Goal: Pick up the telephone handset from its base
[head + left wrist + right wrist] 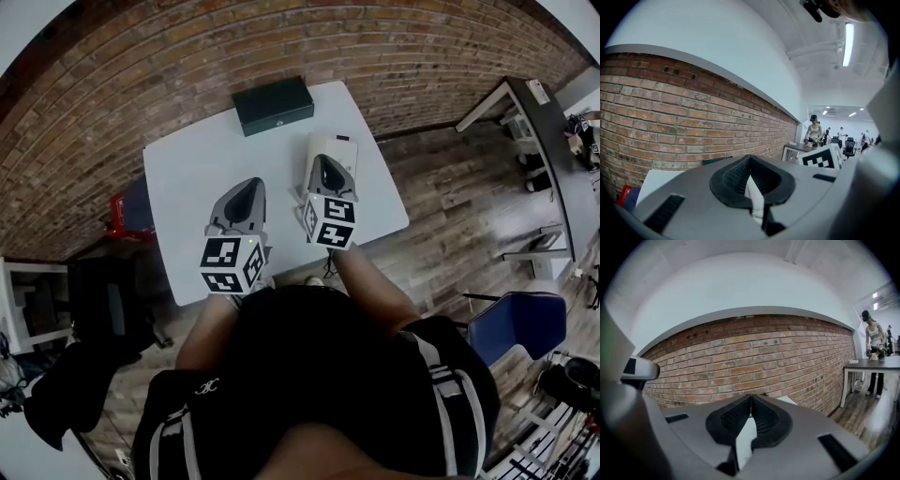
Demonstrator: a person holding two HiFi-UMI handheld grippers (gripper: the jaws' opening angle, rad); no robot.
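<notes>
A pale beige telephone (336,148) lies on the white table (187,178), towards its right side. My right gripper (323,159) hangs over the phone's near part and hides most of it, so I cannot make out the handset. In the right gripper view that gripper (751,396) has its jaws together with nothing between them. My left gripper (255,182) is over bare tabletop left of the phone. In the left gripper view it (750,157) is shut and holds nothing.
A black box (273,104) sits at the table's far edge against the brick wall. A red item (120,214) lies on the floor left of the table. A blue chair (516,323) and a long desk (553,150) stand to the right.
</notes>
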